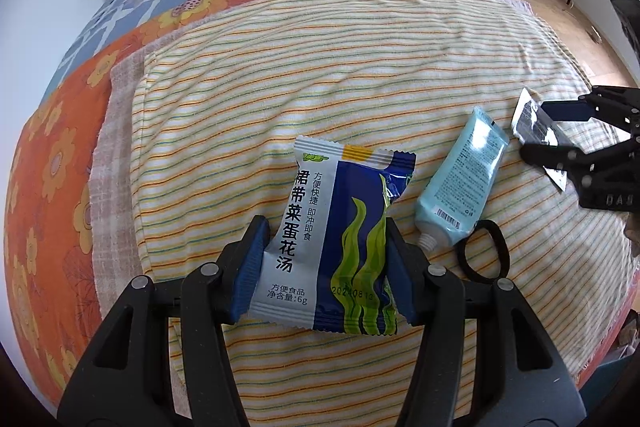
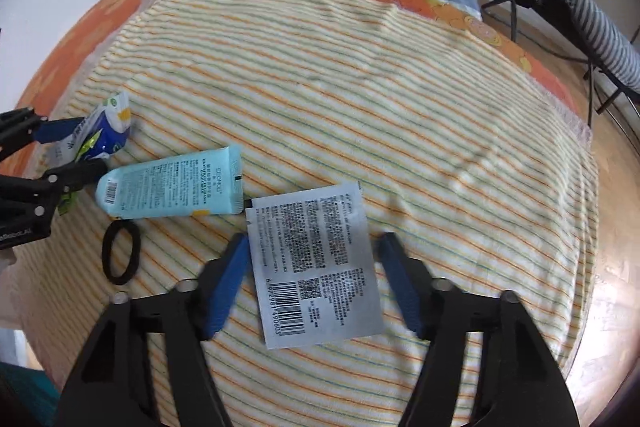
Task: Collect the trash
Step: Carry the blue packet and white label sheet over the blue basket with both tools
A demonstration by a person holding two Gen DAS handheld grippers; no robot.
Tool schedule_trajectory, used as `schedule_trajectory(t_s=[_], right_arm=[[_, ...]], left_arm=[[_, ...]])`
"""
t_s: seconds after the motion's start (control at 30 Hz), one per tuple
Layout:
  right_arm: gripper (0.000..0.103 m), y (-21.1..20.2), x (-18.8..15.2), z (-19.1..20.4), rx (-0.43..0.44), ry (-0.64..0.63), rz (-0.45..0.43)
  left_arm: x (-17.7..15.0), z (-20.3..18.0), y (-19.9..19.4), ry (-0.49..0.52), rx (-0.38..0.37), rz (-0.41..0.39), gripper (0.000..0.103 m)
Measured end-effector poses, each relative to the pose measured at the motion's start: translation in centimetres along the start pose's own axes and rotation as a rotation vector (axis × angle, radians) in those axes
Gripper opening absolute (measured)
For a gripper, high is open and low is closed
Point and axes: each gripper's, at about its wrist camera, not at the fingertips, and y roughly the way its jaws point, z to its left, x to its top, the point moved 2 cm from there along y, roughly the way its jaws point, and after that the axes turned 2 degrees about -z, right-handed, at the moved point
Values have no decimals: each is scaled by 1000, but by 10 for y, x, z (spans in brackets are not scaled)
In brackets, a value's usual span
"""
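1. A striped terry towel (image 2: 400,107), soft and ribbed, covers the bed over an orange flowered sheet (image 1: 52,155).
2. The left hand-held gripper (image 1: 322,259) clamps a glossy blue-and-white soup packet (image 1: 332,239) by its two side edges, both blue pads pressing in.
3. The right hand-held gripper (image 2: 312,283) is closing around a flat silver sachet (image 2: 316,267); its left pad touches the sachet's edge, the right one stands just clear.
4. Between the grippers lie a pale blue tube (image 2: 172,187) and a black hair tie (image 2: 120,251), apart from each other.
5. The far half of the towel is bare; wooden floor (image 2: 616,227) borders its right edge.
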Motion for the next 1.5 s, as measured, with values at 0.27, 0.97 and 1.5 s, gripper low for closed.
schedule_trajectory(t_s=[0.27,0.97,1.5], right_arm=[[57,-36,-20,-2,15,43,-50],[57,-148,-115,52,81,52,-136],[57,-179,-198,80,126,62,-141]], left_arm=[[-13,-5,-28,-5,-8,-20,57],[-102,-59,-145,27,-92,-94,57],[-191,-79,-177,-22,-171,-89,57]])
